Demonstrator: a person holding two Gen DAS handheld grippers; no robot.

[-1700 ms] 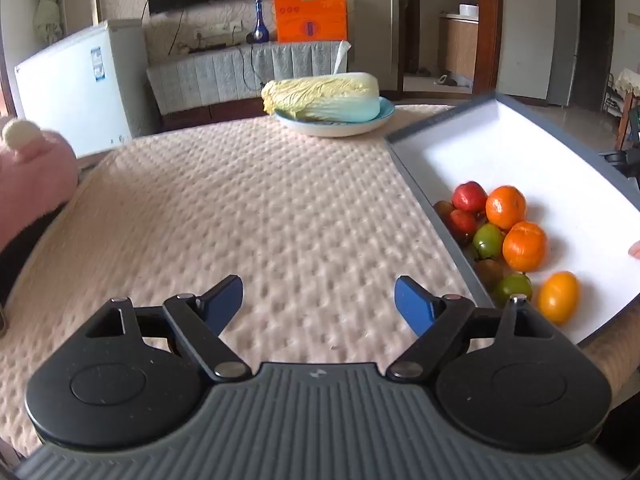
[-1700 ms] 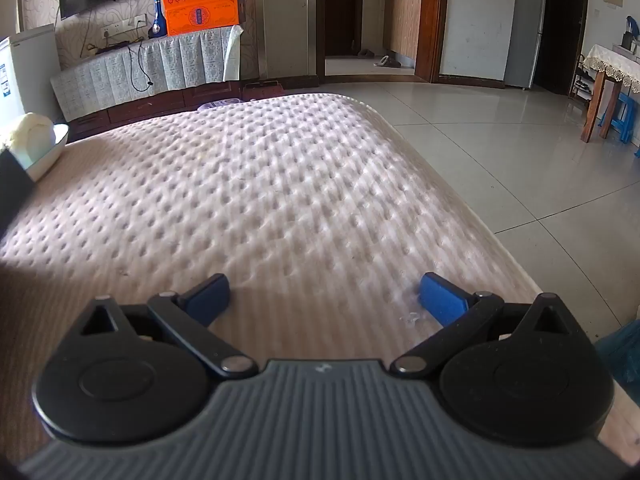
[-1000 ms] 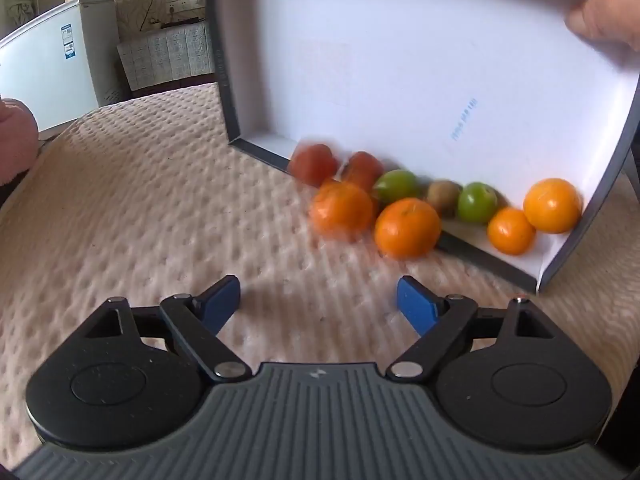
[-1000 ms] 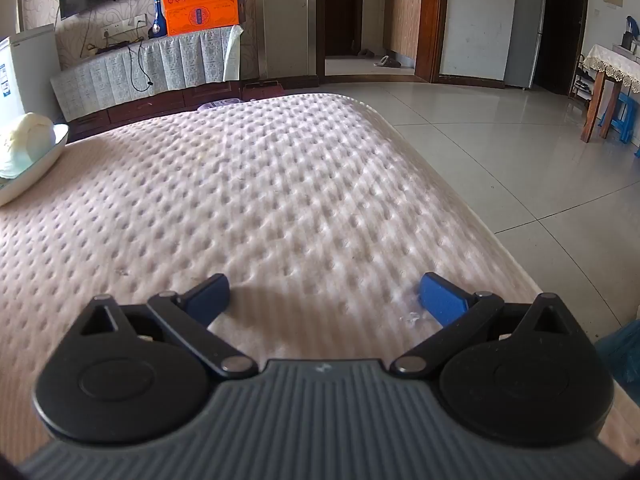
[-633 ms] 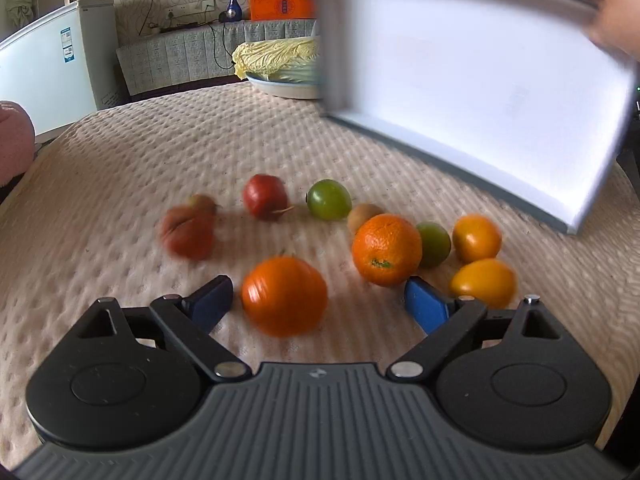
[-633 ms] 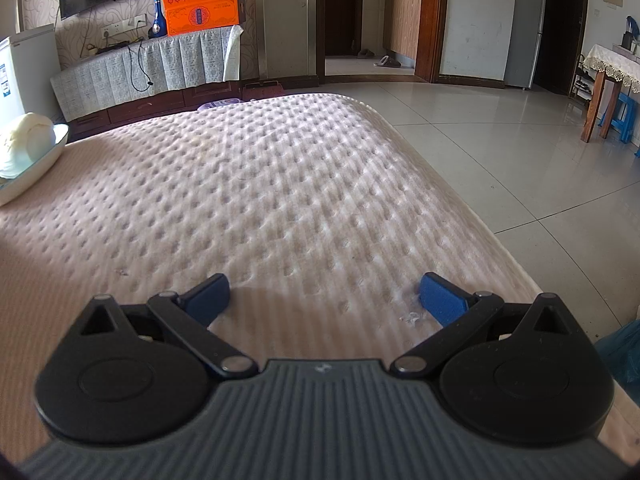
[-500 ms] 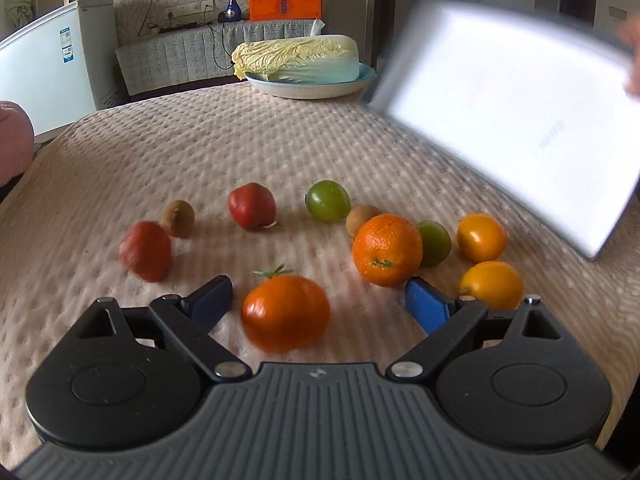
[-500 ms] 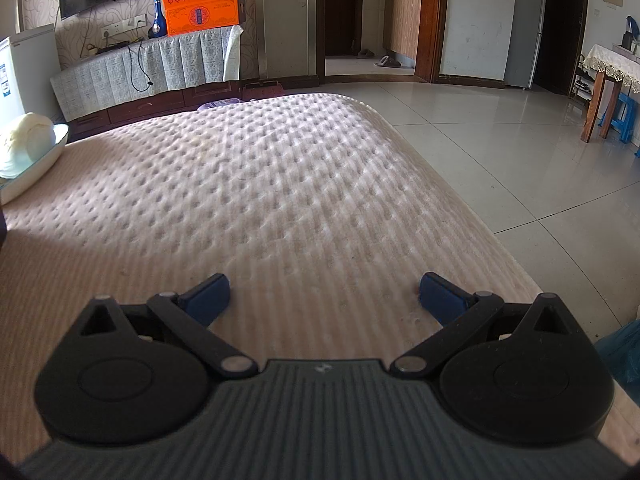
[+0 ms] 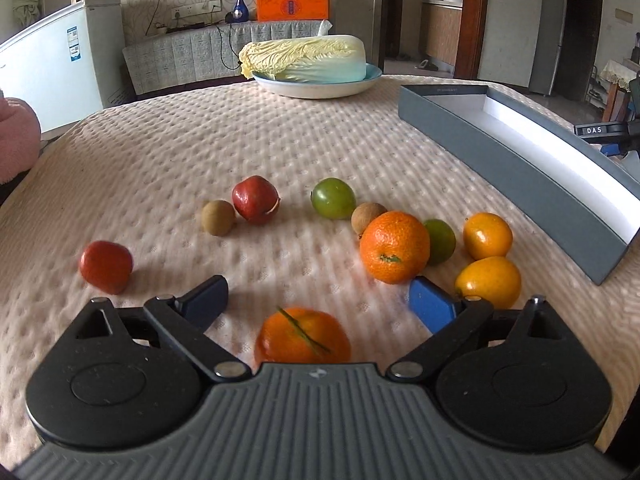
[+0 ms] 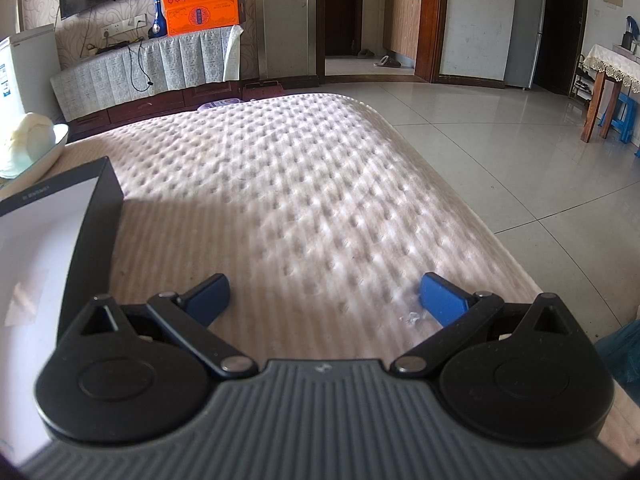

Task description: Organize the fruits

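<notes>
Grey-walled and white inside, the empty box [image 9: 520, 148] lies flat on the quilted desk [image 9: 280, 140], with the fruit scattered loose just left of it. Left gripper [image 9: 318, 304] has just been opening and gapes wide, nothing pinched, the stemmed orange [image 9: 302, 338] sitting between its fingers; right gripper [image 10: 326, 294] is wide open too, beside the box. Best bet: close gently across the orange's middle so it can't roll away.

Fruits lie scattered on the table [image 9: 168, 140]. An orange [image 9: 302, 340] sits nearest, between the left gripper's [image 9: 318, 300] wide-apart fingers. Right of it cluster another orange [image 9: 394, 246], a lime [image 9: 440, 240] and two kumquats [image 9: 488, 236]. The box [image 9: 520, 184] lies further right; a cabbage [image 9: 304, 58] on a plate [image 9: 320, 87] sits behind.
</notes>
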